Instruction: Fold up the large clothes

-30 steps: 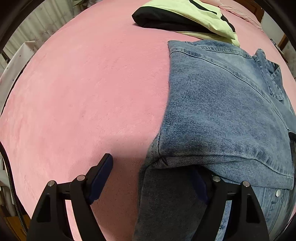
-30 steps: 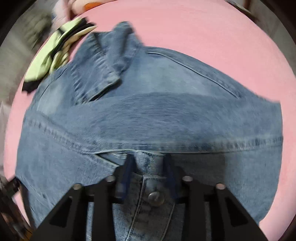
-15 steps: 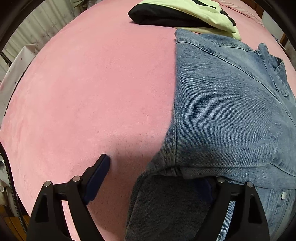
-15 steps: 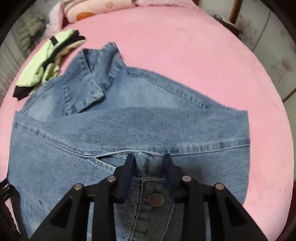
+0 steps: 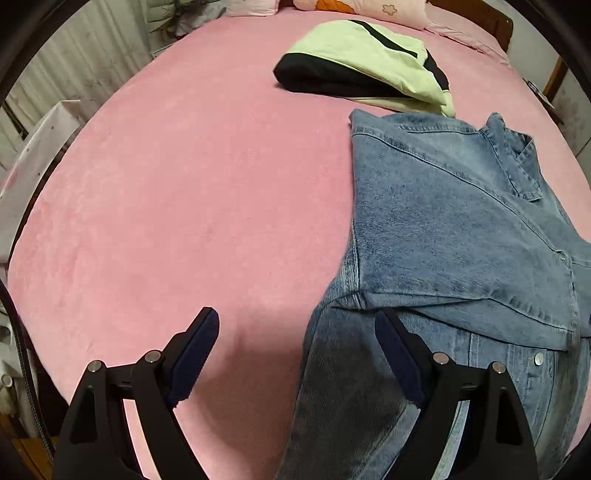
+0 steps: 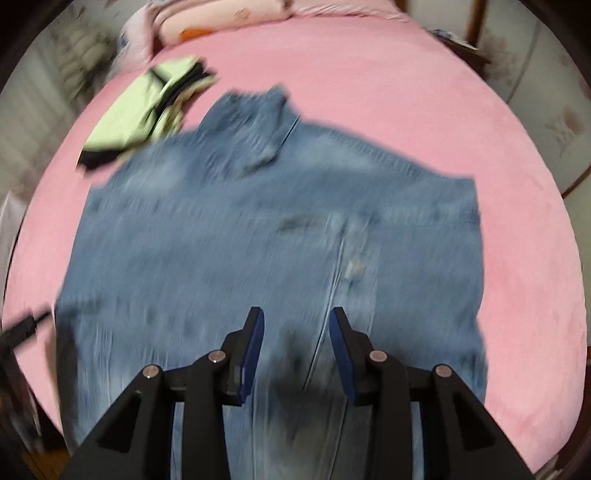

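Note:
A blue denim jacket (image 5: 461,229) lies partly folded on the pink bed (image 5: 184,184), collar at the far end and one side folded across the button front. My left gripper (image 5: 297,319) hangs open above the jacket's left edge. One of its fingers is over the bedcover, the other over the denim, and nothing is gripped. In the blurred right wrist view the jacket (image 6: 258,229) fills the middle. My right gripper (image 6: 296,314) hovers open above its near part, over the button placket, with nothing between its pads.
A folded lime-green and black garment (image 5: 369,62) lies just beyond the jacket's far left corner, also seen as the green garment (image 6: 140,118). Pink pillows (image 5: 354,7) sit at the head of the bed. Bare pink bedcover (image 6: 424,92) spreads left and right of the jacket.
My right gripper has let go of the button placket, widened its jaws and pulled up and back. My left gripper has risen, and its right finger has come out from under the fold.

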Available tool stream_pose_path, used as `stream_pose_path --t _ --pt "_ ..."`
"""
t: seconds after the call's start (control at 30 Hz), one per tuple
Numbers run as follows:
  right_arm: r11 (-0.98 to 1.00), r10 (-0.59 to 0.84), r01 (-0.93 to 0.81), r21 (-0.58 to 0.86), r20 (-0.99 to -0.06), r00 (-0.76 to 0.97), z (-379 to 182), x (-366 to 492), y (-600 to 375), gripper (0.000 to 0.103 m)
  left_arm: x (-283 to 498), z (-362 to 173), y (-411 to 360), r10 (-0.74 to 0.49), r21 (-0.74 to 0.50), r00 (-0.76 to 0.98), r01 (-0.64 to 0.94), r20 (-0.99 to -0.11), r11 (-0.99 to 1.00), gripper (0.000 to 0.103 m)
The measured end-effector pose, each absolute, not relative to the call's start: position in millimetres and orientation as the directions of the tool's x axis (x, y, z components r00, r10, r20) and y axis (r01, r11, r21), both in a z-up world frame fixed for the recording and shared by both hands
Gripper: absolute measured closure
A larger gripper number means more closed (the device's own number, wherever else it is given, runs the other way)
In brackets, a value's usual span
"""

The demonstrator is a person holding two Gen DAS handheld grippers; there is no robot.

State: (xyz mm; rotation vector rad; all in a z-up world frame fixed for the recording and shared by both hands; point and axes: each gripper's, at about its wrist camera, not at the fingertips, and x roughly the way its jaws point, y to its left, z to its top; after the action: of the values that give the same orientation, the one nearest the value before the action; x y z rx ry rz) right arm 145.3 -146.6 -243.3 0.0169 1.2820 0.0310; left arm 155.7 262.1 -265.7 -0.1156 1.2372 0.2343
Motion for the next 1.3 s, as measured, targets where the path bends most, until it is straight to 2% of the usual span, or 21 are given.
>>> stream_pose_path --t 0.13,0.33,0.5,0.53,0.6,0.67,0.7,0.73,0.77,0.87,0.97,1.07,1.3 --pt "0.997 0.062 -0.062 0.049 -0.972 0.227 -255 102 -133 0.067 148 -262 253 0.081 0.003 0.296 -0.254 -0.952 0.967 0.017" --pt "0.997 -0.019 -0.069 -0.036 -0.972 0.232 -276 74 -129 0.067 124 -280 202 0.031 -0.007 0.248 -0.152 -0.968 0.988 0.017" --pt "0.998 -0.044 -0.038 -0.053 -0.977 0.207 -300 72 -156 0.067 104 -312 176 0.075 0.059 0.188 -0.089 -0.979 0.994 0.017" --pt "0.999 -0.024 -0.037 -0.032 -0.978 0.209 -302 72 -163 0.066 100 -316 175 0.081 0.067 0.191 -0.075 -0.978 0.995 0.014" --pt "0.996 -0.072 -0.031 -0.080 -0.974 0.216 -303 70 -179 0.066 96 -319 178 0.095 0.084 0.209 -0.062 -0.973 0.995 0.005" --pt "0.993 -0.105 -0.028 -0.114 -0.971 0.215 -302 67 -196 0.066 93 -320 183 0.088 0.076 0.208 -0.066 -0.974 0.995 0.002" --pt "0.991 -0.122 -0.024 -0.130 -0.971 0.207 -302 64 -208 0.063 92 -320 185 0.075 0.062 0.204 -0.067 -0.976 0.996 0.002" --pt "0.995 -0.096 -0.019 -0.102 -0.974 0.205 -301 62 -218 0.052 92 -319 187 0.071 0.059 0.201 -0.066 -0.977 0.996 0.002" --pt "0.997 -0.078 -0.002 -0.081 -0.976 0.204 -298 61 -228 0.048 91 -319 188 0.072 0.061 0.196 -0.063 -0.978 0.996 0.002" --pt "0.991 -0.131 0.043 -0.126 -0.975 0.179 -289 58 -249 0.047 91 -317 187 0.070 0.063 0.169 -0.049 -0.983 0.997 0.002" --pt "0.991 -0.116 0.085 -0.106 -0.985 0.131 -284 53 -262 0.047 90 -307 193 0.042 0.032 0.149 -0.069 -0.988 0.997 0.002" --pt "0.987 -0.101 0.136 -0.083 -0.986 0.129 -272 43 -270 0.047 86 -281 203 0.010 -0.011 0.200 -0.108 -0.980 0.994 0.002" --pt "0.970 -0.090 0.243 -0.025 -0.961 0.261 -205 16 -266 0.047 88 -222 215 -0.126 -0.157 0.278 -0.093 -0.952 0.983 0.002"
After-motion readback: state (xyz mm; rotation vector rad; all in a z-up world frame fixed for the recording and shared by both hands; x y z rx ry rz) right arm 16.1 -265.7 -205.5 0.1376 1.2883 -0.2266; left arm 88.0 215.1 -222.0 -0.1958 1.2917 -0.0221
